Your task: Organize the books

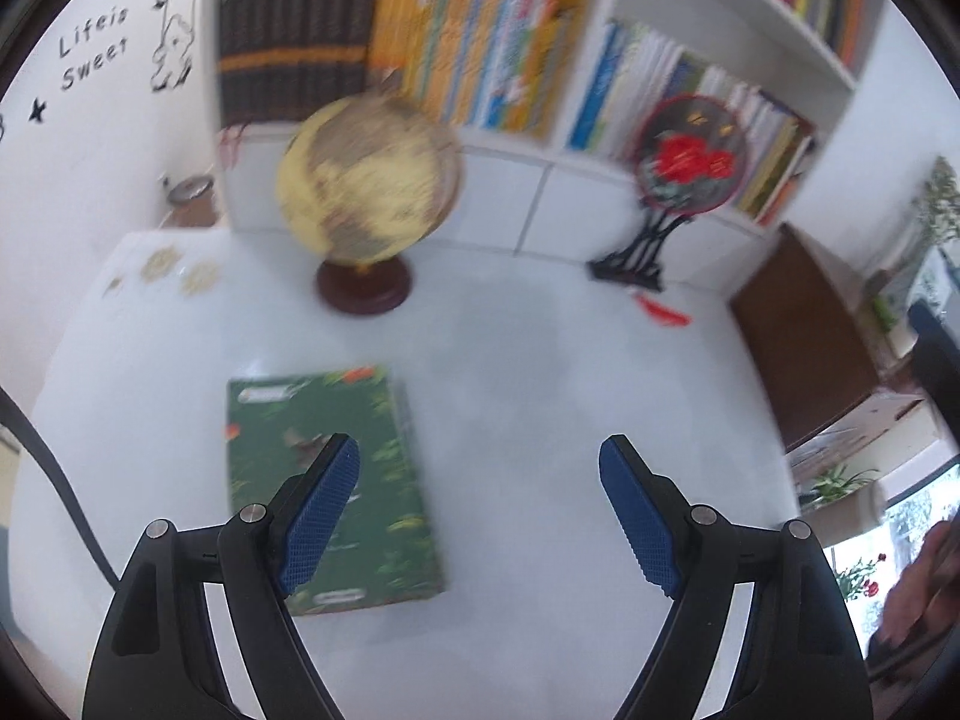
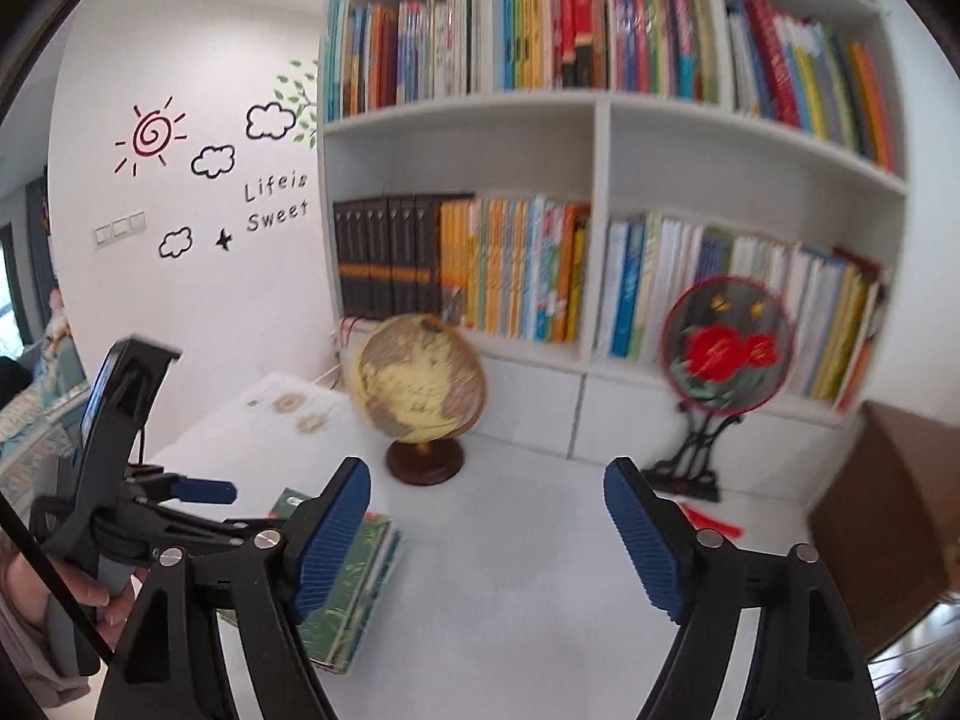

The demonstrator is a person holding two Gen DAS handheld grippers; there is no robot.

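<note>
Hidden or unclear: both views are motion-blurred; book titles on the shelf (image 2: pixel 600 102) cannot be read. The left gripper's (image 1: pixel 480 516) left finger covers part of the green book's (image 1: pixel 372 480) cover. In the right wrist view the stack's near end lies behind the right gripper's (image 2: pixel 486 540) left finger.
Green book: flat, rectangular, glossy cover with a leaf print; lies on the white bench (image 1: pixel 540 360), in front of the globe (image 1: pixel 366 180), apart from it. From the right wrist view it tops a short stack of books (image 2: pixel 360 576); their number cannot be told.
Bench: smooth, white, matte.
Globe: yellow-brown sphere on a round, dark wooden base.
Fan ornament (image 1: pixel 690 162): round dark disc with red flowers, on a black openwork stand, against the lower shelf books.
Left fingers (image 1: pixel 321 516): blue ribbed pads on black arms, spread wide, released, grasping nothing, above the bench.
Right fingers (image 2: pixel 645 540): same build, spread wide, released, nothing between them.
Hand (image 2: pixel 90 594): grips the left gripper's handle, cut off at the frame edge.
</note>
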